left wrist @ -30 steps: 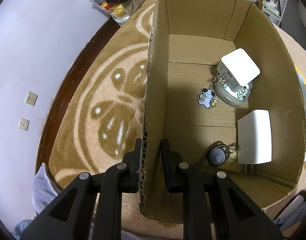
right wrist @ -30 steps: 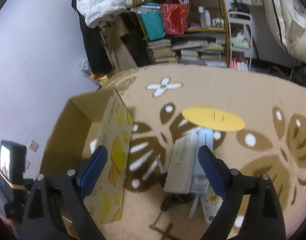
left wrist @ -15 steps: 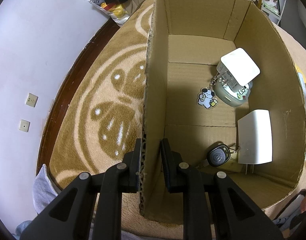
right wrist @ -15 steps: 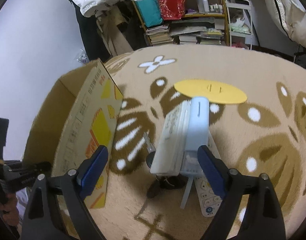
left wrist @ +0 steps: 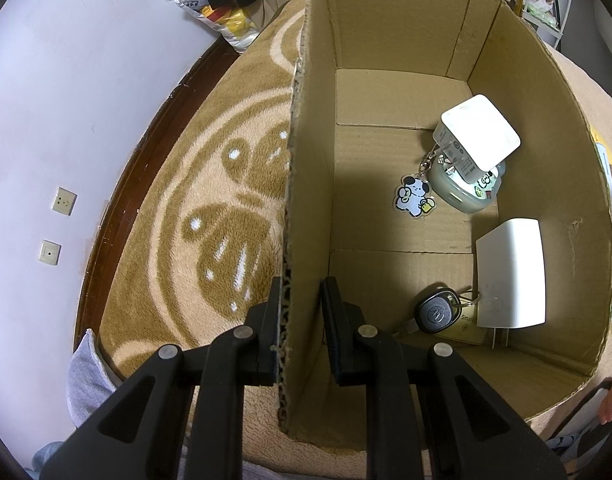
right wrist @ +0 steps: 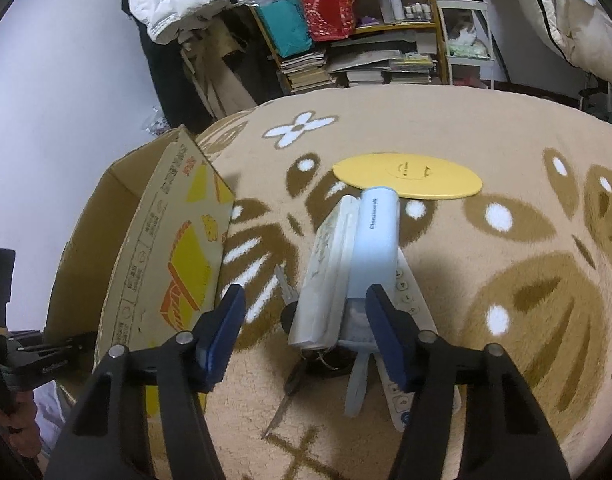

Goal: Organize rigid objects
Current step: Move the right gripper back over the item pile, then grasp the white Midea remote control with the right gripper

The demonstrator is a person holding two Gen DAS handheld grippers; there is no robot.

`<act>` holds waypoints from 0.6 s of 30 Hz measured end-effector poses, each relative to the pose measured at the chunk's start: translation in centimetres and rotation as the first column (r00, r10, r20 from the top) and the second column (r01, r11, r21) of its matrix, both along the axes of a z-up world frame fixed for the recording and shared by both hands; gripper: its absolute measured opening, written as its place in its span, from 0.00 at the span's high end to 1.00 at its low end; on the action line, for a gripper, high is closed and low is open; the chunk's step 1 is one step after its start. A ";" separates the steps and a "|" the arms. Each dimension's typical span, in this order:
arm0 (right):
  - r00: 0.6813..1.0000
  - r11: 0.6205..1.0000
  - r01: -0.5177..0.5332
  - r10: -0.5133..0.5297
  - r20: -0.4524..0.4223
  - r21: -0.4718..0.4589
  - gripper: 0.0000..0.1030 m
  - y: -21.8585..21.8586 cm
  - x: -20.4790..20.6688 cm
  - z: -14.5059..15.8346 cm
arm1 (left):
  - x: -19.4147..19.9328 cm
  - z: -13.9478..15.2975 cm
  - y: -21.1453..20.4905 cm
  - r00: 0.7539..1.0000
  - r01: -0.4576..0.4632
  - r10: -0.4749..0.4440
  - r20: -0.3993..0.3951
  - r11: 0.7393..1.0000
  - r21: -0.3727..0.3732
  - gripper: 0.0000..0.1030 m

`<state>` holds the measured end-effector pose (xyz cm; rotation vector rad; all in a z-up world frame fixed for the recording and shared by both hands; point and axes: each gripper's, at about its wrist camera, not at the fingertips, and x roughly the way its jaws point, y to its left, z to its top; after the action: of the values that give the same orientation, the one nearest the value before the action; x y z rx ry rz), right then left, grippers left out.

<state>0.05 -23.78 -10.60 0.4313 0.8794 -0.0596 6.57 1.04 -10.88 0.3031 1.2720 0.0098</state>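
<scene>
Left gripper [left wrist: 302,300] is clamped on the corrugated wall of the cardboard box [left wrist: 386,20]. Inside the box lie a white square charger [left wrist: 480,138], a flat white adapter [left wrist: 510,272], a round black fob [left wrist: 436,314] and a cartoon keychain [left wrist: 414,196]. Beside the box, on fluffy tan carpet [right wrist: 506,120], the right gripper [right wrist: 306,324] has just been closing, its blue pads either side of a pale-blue cylinder [right wrist: 376,248] and a white bar [right wrist: 326,276], not yet pressing.

One cardboard box [left wrist: 386,32] is seen holding two white chargers [left wrist: 482,136] and one car key fob [left wrist: 436,314]; one yellow disc [right wrist: 406,176] and one key [right wrist: 284,284] are counted outside.
</scene>
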 end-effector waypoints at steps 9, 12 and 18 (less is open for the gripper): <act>1.000 1.000 -0.011 0.011 -0.011 0.000 0.37 0.9 0.5 0.0 | 0.0 0.0 0.0 1.000 0.000 0.000 0.000 1.000 0.001 0.83; 1.000 1.000 -0.016 0.016 -0.025 0.002 0.38 1.4 0.9 -0.2 | 0.0 0.0 0.0 1.000 0.000 0.000 0.000 1.000 0.000 0.83; 0.993 0.999 0.019 -0.025 -0.114 -0.050 0.53 1.8 1.9 -1.1 | 0.0 0.0 0.0 1.000 -0.001 0.001 -0.001 1.000 -0.003 0.83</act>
<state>1.98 -21.99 -11.73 0.3946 0.9839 -0.1269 6.58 1.06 -10.89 0.2999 1.2729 0.0091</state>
